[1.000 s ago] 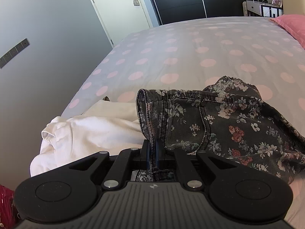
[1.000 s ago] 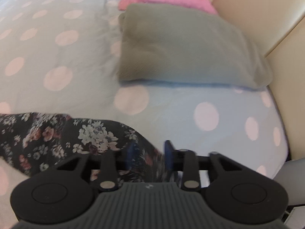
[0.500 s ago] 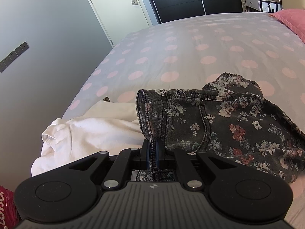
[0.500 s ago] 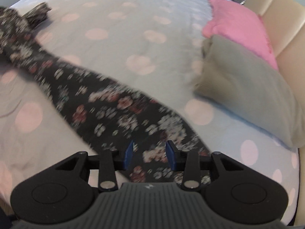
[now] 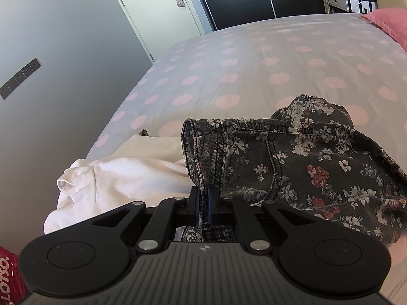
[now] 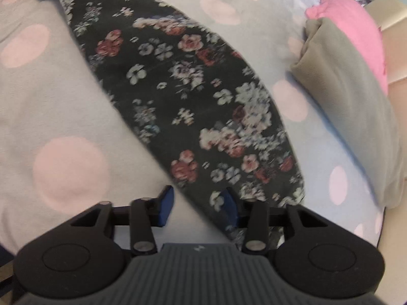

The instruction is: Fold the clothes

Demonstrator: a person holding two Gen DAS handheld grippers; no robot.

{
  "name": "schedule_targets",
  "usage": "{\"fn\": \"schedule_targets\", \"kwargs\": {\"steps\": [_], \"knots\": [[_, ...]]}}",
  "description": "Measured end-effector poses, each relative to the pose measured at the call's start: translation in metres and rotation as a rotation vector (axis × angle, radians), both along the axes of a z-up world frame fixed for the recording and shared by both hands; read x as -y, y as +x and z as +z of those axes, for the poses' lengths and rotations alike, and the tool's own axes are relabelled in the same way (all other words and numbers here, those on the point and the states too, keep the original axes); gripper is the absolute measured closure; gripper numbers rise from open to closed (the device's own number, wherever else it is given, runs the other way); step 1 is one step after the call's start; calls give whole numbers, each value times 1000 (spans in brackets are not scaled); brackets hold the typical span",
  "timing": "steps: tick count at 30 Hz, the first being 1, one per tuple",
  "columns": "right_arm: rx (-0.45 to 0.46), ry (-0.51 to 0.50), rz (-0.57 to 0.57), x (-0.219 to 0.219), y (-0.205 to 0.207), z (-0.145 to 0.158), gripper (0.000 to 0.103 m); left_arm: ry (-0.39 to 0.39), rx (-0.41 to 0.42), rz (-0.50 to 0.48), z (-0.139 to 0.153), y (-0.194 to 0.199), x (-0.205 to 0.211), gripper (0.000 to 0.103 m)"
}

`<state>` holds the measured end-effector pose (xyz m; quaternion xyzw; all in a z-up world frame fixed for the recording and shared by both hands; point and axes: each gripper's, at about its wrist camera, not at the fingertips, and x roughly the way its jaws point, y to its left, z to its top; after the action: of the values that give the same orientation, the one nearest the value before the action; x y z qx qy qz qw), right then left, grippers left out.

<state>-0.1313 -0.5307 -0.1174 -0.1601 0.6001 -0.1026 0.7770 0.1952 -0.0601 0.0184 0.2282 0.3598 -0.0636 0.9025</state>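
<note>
Dark floral trousers (image 5: 300, 162) lie bunched on the polka-dot bed (image 5: 254, 58). My left gripper (image 5: 203, 203) is shut on the waistband corner at the near edge. In the right wrist view a leg of the floral trousers (image 6: 178, 89) stretches flat across the bed (image 6: 38, 106), running from the upper left down under the gripper. My right gripper (image 6: 198, 207) is open just above the leg's end, with the cloth passing between and under its blue pads (image 6: 166, 204). That view is slightly blurred.
A white garment (image 5: 122, 175) is heaped left of the trousers near the bed's left edge. A grey pillow (image 6: 351, 106) and a pink pillow (image 6: 353, 25) lie at the head of the bed. A door (image 5: 157, 7) and grey wall stand beyond the bed.
My right gripper has swung from the pillows to the trouser leg, opened wide and dropped close over its end. The left gripper has held its grip almost still.
</note>
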Motion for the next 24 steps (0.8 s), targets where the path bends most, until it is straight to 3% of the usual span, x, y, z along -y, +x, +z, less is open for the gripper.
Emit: {"fn": "schedule_targets", "kwargs": {"steps": [1,4,14,24], "knots": [[15,-14,-4,1,0,1,90,-2,2,-1,0,0,0,99],[62,-55,-18,5,-1,6,99,-30,17,-4,5,-3,-2,99],[462,-219,-384,47,-26,100,101,-184,125,-22,45,-32,-12,99],[646,-420,-591,86,-84,203,101,-416,244,-116,140,-104,-34,99]]}}
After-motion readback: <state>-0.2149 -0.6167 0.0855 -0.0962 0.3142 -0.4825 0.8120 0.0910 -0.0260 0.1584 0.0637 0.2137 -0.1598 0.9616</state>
